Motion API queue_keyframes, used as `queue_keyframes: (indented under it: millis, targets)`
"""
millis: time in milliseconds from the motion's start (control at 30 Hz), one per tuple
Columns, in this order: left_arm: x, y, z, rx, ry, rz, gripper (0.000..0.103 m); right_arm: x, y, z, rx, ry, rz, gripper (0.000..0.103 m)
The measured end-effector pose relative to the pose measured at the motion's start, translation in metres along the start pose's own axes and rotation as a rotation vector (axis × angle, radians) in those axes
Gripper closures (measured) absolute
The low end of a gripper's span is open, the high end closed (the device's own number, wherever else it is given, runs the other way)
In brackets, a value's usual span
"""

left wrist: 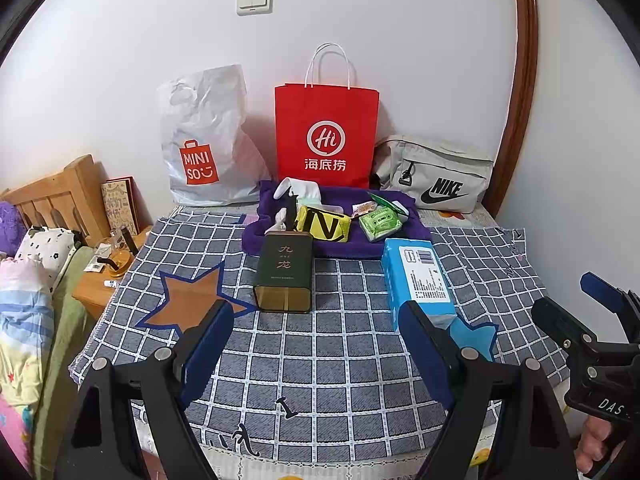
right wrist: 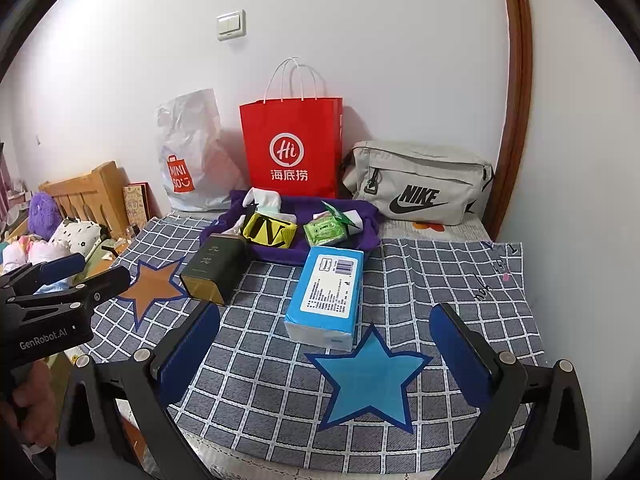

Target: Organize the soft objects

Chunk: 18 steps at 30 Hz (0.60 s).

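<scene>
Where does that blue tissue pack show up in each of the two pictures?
Left wrist view: the blue tissue pack lies right of centre on the checked cloth, its near end behind the hand-held gripper's right finger.
Right wrist view: the pack lies at centre, just beyond the blue star.
Shared landmark: the red bag stands against the wall behind it in both.
</scene>
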State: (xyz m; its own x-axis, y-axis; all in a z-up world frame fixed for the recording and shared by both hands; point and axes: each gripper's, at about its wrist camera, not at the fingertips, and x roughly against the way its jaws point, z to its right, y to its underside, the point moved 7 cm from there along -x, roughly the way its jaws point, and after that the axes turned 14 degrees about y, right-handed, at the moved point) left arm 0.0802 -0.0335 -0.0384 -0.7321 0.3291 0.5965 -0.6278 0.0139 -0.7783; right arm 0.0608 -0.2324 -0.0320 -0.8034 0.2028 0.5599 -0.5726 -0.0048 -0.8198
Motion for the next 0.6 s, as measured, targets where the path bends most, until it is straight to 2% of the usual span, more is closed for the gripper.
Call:
queue_keyframes:
  millis: [600]
  targets:
    - [0.0016, -0.0022, -0.0047, -0.009, -0.006, -0.010, 0.019, 0.0000, 0.0007, -0.0009, 0.002, -0.001, -0.002, 0.000]
